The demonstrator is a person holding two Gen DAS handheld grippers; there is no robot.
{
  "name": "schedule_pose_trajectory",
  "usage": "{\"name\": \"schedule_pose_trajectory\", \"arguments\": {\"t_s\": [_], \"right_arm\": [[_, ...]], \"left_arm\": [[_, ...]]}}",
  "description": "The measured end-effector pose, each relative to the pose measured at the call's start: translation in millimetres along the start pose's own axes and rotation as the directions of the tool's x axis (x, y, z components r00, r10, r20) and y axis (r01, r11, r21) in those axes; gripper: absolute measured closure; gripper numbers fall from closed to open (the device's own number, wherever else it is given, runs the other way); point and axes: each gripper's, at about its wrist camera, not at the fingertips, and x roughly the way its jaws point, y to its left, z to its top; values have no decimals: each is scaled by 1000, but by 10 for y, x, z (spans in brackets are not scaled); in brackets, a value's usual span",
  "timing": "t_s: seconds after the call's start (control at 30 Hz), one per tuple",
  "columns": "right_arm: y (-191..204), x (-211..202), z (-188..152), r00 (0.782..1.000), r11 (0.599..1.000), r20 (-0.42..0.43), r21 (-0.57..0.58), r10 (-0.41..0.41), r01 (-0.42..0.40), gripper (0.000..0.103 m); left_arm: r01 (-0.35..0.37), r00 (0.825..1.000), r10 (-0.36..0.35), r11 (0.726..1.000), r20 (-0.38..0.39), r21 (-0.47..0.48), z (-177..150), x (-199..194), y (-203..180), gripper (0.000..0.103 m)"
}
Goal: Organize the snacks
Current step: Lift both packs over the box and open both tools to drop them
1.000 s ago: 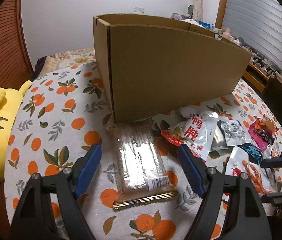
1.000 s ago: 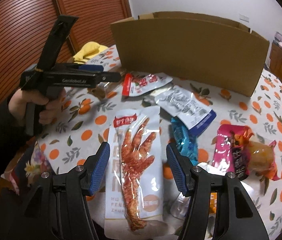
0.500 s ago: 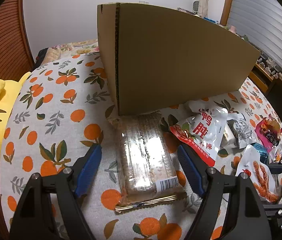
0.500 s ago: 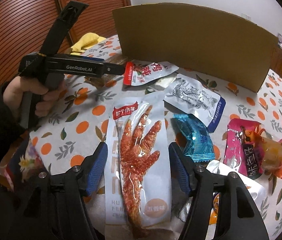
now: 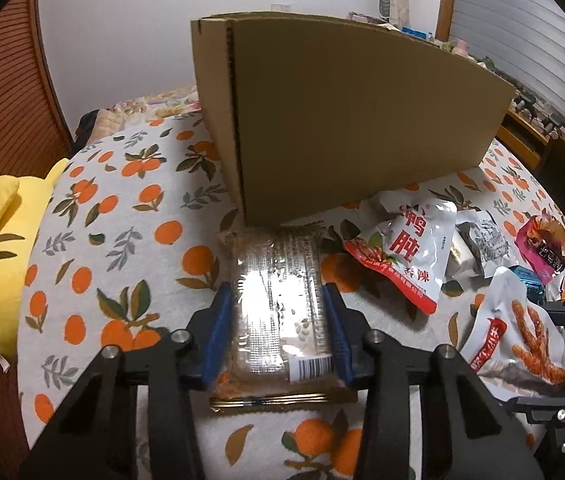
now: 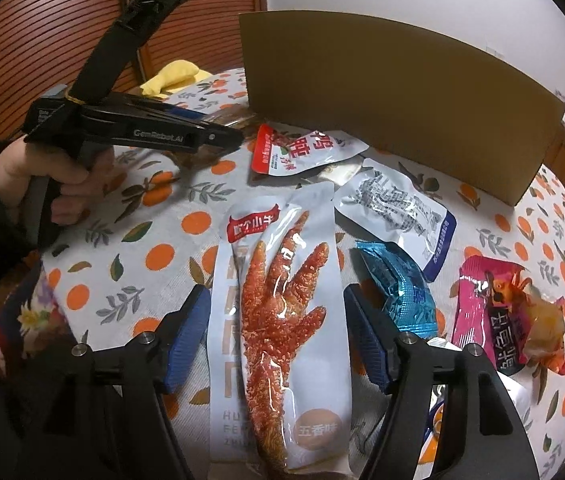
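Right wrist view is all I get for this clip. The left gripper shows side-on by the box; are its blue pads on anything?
Observer: Yes. The left gripper has both pads pressed on the sides of a clear-wrapped cracker pack.
Reviewer: Where does that pack lie?
Observer: Flat on the orange-print cloth, its far end touching the near corner of the cardboard box.
Reviewer: Anything left of it that I can't see well?
Observer: A yellow plush toy at the cloth's left edge.
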Motion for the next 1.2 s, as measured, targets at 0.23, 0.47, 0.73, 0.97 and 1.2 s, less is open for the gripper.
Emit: {"name": "schedule_pose_trajectory", "arguments": {"t_s": [0.23, 0.47, 0.73, 0.97, 1.2], "right_arm": [[46, 50, 7, 1000, 1000, 12, -21, -23, 23, 36], [37, 31, 22, 1000, 1000, 16, -21, -2, 2, 38], [11, 4, 52, 1000, 999, 17, -25, 22, -22, 39], [3, -84, 80, 999, 1000, 44, -24, 16, -15, 40], [3, 18, 57, 1000, 999, 19, -32, 24, -24, 41]], "left_arm": [[8, 999, -8, 1000, 41, -21, -62, -216, 38, 61], [26, 997, -25, 1000, 72, -12, -82, -349, -50, 61], [49, 994, -49, 999, 93, 3, -62, -430, -137, 61], [58, 993, -58, 998, 100, 1, -65, -449, -156, 61], [58, 994, -58, 998, 91, -4, -85, -420, -179, 61]]}}
